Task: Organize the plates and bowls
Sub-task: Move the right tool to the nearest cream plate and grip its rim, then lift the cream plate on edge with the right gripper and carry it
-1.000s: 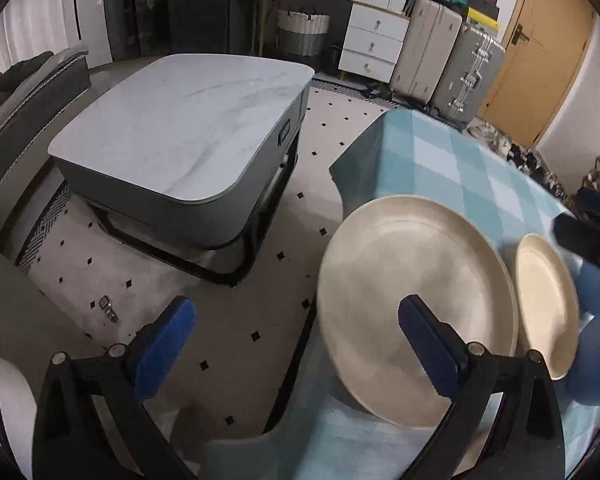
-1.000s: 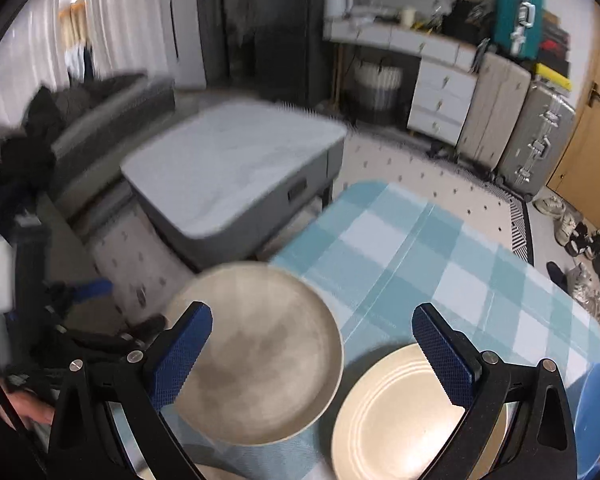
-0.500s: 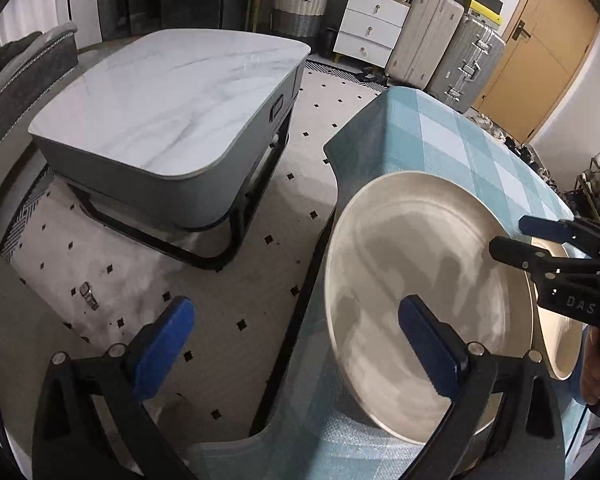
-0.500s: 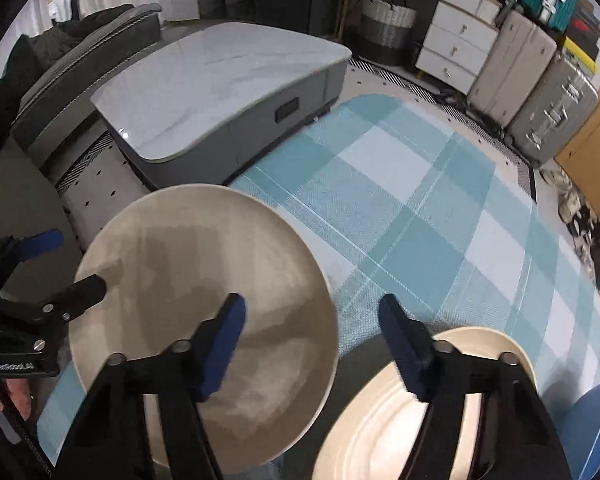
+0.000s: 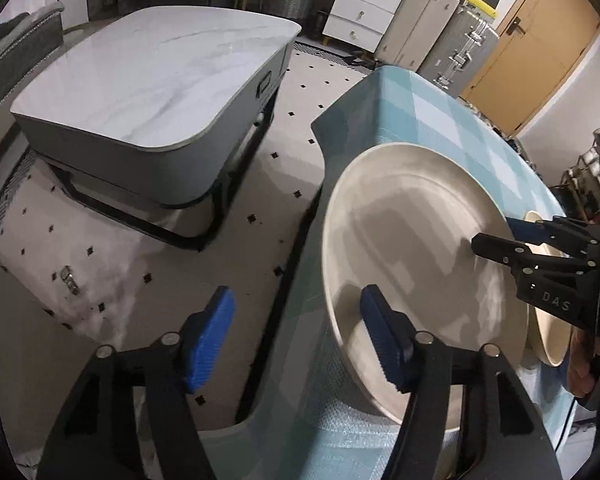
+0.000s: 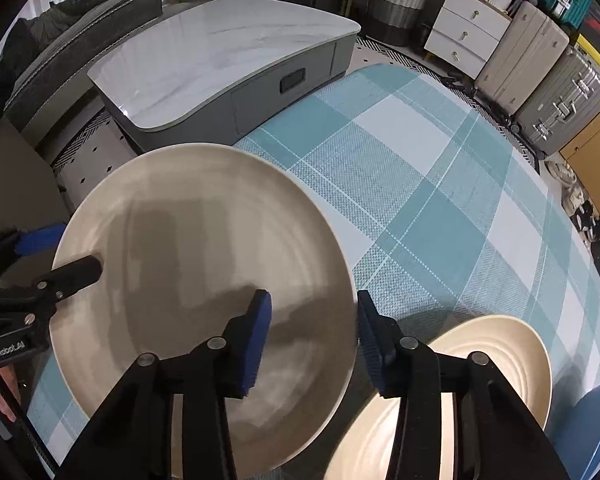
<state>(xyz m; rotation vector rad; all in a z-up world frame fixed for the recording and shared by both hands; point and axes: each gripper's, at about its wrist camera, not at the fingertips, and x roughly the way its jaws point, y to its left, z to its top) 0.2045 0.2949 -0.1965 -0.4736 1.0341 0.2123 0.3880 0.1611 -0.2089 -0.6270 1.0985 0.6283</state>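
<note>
Large plate on table (near edge); ribbed plate right.

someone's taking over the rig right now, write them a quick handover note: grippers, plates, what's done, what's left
Left gripper: jaws closing astride the left rim of the big plate, one finger over the plate, the other off the table edge. Not gripping yet.
Right gripper: jaws closing astride the same plate's right rim, also not clamped yet.
Things: the big plate lies flat on the checked cloth at the table's near-left corner. The ribbed plate sits to its right, and a blue dish is at the far right edge.
Done: nothing stacked yet.
Left: finish the grip, probably lift the big plate, then stack the rest.
</note>
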